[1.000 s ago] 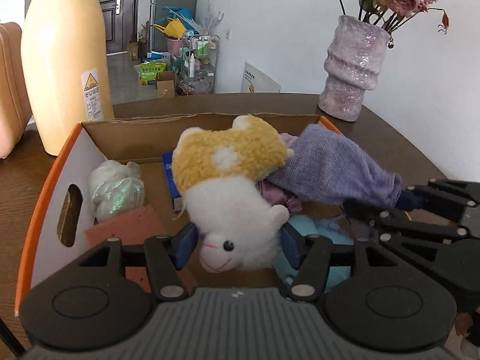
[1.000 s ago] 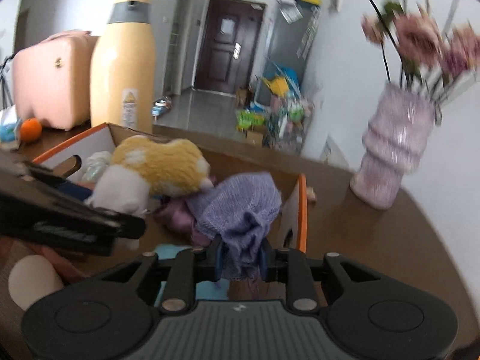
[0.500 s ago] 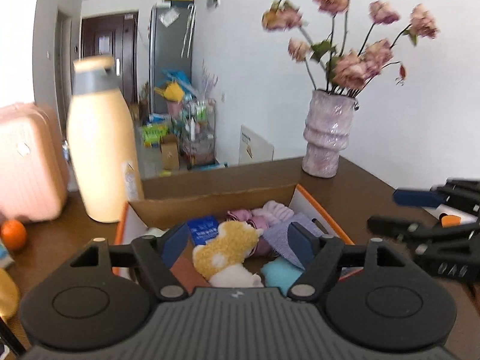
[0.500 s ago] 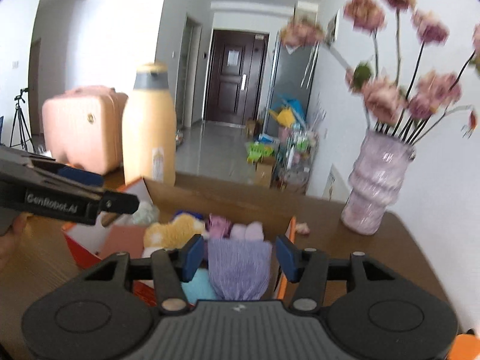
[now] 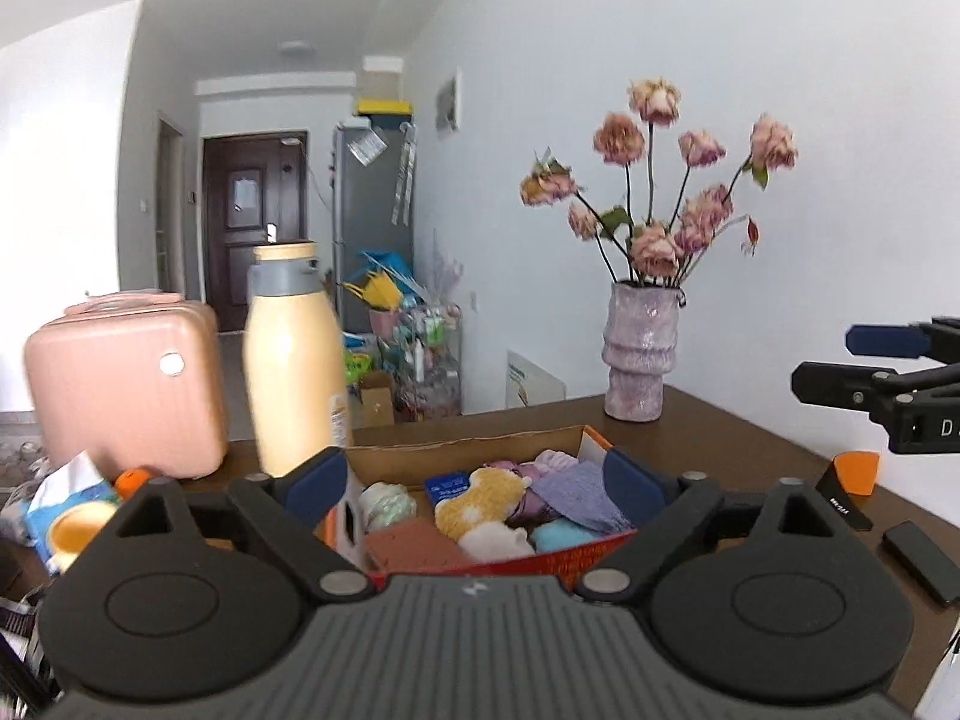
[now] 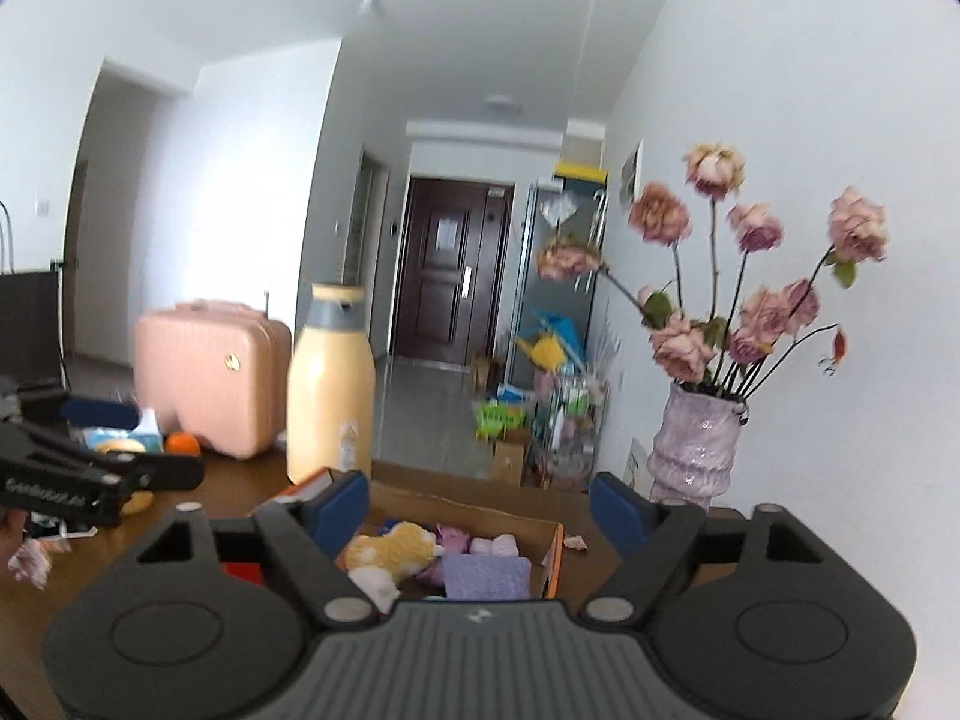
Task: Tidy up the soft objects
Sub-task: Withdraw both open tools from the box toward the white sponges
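Observation:
An orange-edged cardboard box [image 5: 462, 447] sits on the brown table and holds soft things: a yellow-and-white plush sheep [image 5: 480, 501], a purple knitted cloth [image 5: 579, 489], a pale green bundle [image 5: 384, 501], a reddish sponge [image 5: 414, 546] and pink pieces. The box also shows in the right wrist view [image 6: 555, 546], with the plush [image 6: 390, 549] and purple cloth [image 6: 486, 576] inside. My left gripper [image 5: 474, 486] is open and empty, held back above the box's near side. My right gripper [image 6: 480, 501] is open and empty, also pulled back above the box.
A tall cream bottle [image 5: 294, 366] and a pink suitcase [image 5: 126, 384] stand behind the box at left. A lilac vase of dried roses [image 5: 639, 354] stands at back right. A tissue pack [image 5: 66, 492], an orange fruit and small black items [image 5: 921, 558] lie on the table.
Both grippers let go, the left of the plush sheep and the right of the purple cloth, opened wide and drew back and up from the box. Both items lie in the box.

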